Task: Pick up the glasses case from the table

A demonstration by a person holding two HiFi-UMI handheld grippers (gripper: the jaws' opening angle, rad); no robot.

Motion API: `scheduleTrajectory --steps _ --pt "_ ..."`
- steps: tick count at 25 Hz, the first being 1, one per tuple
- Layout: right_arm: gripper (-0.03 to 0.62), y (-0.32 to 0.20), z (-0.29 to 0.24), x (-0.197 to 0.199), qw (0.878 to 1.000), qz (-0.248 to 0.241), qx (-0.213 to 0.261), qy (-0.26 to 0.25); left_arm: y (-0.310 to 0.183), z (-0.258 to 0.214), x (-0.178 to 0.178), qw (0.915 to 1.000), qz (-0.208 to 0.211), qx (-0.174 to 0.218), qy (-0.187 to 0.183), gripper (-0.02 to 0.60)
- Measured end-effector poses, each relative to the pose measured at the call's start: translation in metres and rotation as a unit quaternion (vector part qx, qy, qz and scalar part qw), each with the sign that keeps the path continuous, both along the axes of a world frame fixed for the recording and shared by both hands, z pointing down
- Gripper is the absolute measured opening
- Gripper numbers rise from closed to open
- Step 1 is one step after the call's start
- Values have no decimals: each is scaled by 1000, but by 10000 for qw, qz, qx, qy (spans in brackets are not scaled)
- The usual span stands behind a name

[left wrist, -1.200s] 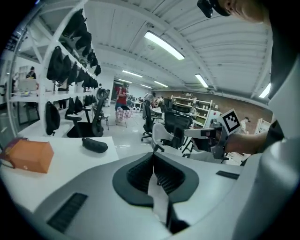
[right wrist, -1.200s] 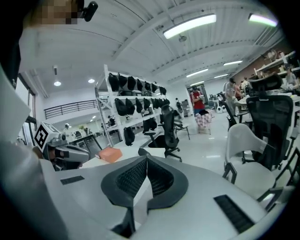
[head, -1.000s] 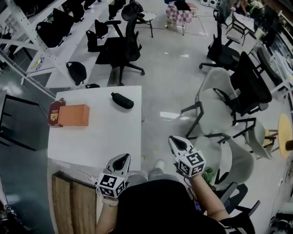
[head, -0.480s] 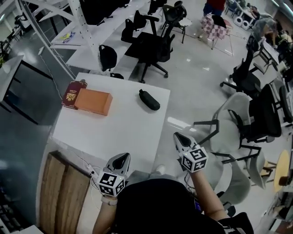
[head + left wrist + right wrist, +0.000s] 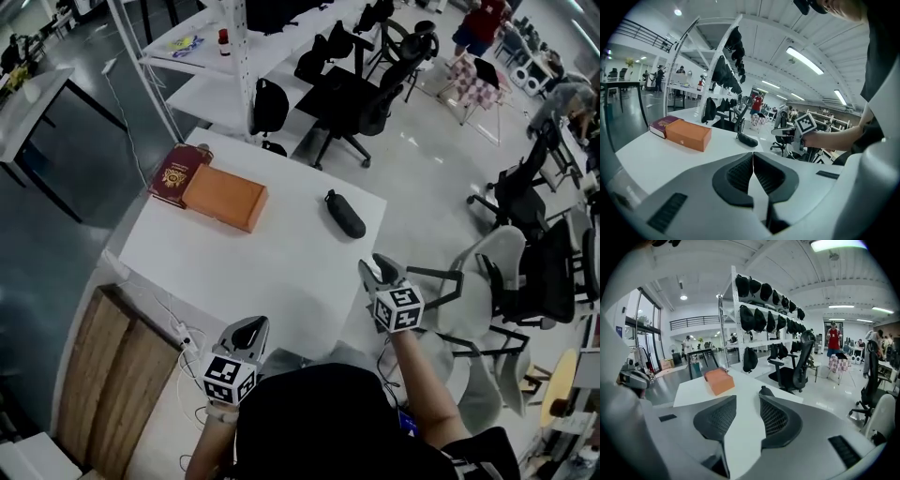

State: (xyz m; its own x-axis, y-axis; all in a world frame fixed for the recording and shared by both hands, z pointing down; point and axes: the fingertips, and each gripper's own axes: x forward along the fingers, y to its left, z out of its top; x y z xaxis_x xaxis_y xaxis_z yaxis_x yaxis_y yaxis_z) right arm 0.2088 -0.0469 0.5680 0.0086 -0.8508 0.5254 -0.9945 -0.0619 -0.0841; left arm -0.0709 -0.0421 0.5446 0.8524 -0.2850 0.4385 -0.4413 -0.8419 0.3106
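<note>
The black glasses case (image 5: pixel 344 214) lies near the far right corner of the white table (image 5: pixel 253 272). It also shows in the left gripper view (image 5: pixel 747 140) and, just past one jaw, in the right gripper view (image 5: pixel 765 391). My right gripper (image 5: pixel 374 270) hovers at the table's right edge, a short way short of the case; its jaws are opening with nothing between them. My left gripper (image 5: pixel 251 327) is shut and empty at the table's near edge, far from the case.
An orange box (image 5: pixel 225 197) and a dark red book (image 5: pixel 175 173) lie at the table's far left. Black office chairs (image 5: pixel 352 98) stand beyond the table, grey chairs (image 5: pixel 487 281) to its right. A wooden panel (image 5: pixel 108 375) sits at the near left.
The head camera has swung, so the table sits more to the right and closer. My right gripper has moved forward toward the case and its jaws have parted. The left gripper stays shut.
</note>
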Motion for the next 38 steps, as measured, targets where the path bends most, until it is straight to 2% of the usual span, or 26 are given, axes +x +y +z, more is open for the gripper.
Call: scheduleTrajectory --steps 6,14,21,28,38 --pt "289 -46 38 9 9977 -314 -537 278 -11 11 -28 9984 -537 -185 -50 20" --pt "355 -97 88 57 9916 -444 -1052 602 -14 22 -32 9917 -1213 -328 -267 20" --pt "377 -130 142 81 9821 -847 -1567 608 -9 29 -16 9798 -1891 -512 -405 20" --pt "390 -145 186 87 9692 -1206 -2028 708 -9 28 -5 9660 -2472 -583 -474 20" --pt "388 -146 204 83 9642 -1335 -2221 567 1 24 -15 9521 -2947 -589 -566 20"
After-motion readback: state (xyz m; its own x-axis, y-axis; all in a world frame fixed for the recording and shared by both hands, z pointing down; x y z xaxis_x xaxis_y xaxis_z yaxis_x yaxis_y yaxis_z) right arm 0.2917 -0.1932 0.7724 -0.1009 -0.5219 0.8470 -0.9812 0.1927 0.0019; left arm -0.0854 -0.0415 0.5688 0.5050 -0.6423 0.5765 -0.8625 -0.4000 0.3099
